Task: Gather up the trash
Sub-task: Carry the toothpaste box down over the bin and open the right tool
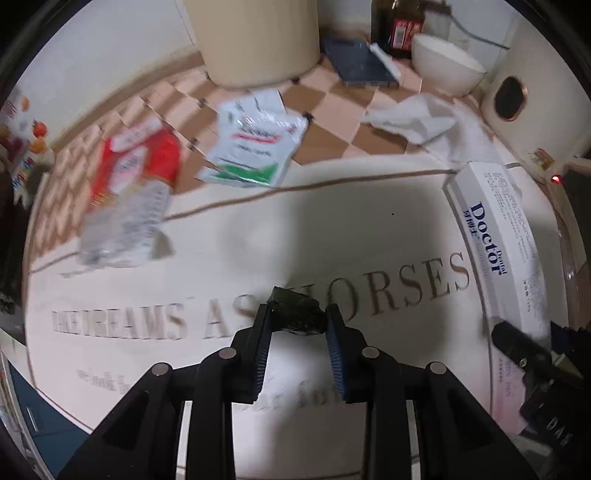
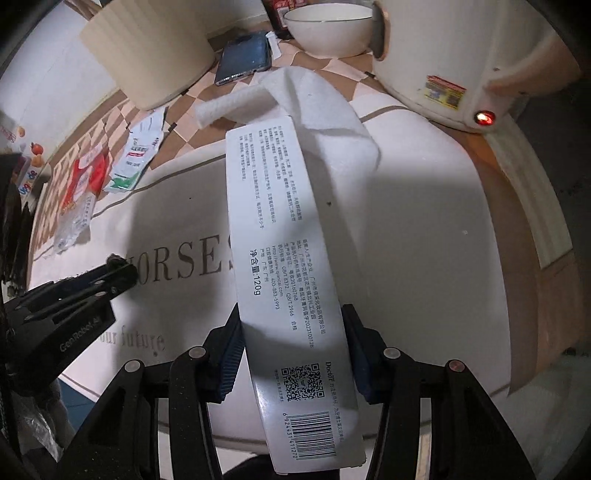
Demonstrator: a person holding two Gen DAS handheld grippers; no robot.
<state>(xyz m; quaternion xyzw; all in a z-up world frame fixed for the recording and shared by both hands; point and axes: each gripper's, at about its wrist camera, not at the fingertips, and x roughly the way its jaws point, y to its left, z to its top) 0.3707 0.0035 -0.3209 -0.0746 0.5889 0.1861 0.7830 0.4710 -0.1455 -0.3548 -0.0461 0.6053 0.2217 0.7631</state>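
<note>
A small dark crumpled scrap [image 1: 291, 301] sits pinched between the pads of my left gripper [image 1: 299, 311], just above the white tablecloth [image 1: 332, 229] with brown lettering. My right gripper [image 2: 291, 310] is shut on a long white toothpaste box [image 2: 273, 206], gripped across its width near the barcode end. In the left wrist view the same box [image 1: 495, 229] lies at the right with the right gripper [image 1: 528, 332] on it. The left gripper [image 2: 118, 266] shows at the left of the right wrist view. A red-and-clear wrapper [image 1: 133, 192] and a white-green sachet [image 1: 255, 144] lie farther back.
A beige ribbed bin [image 1: 255, 37] stands at the back. Near it are a dark phone [image 1: 358, 62], a white bowl [image 1: 447, 62], a brown bottle [image 1: 402, 29] and a crumpled white cloth [image 1: 424, 118]. A cream cooker [image 2: 461, 55] with a red light stands at the right.
</note>
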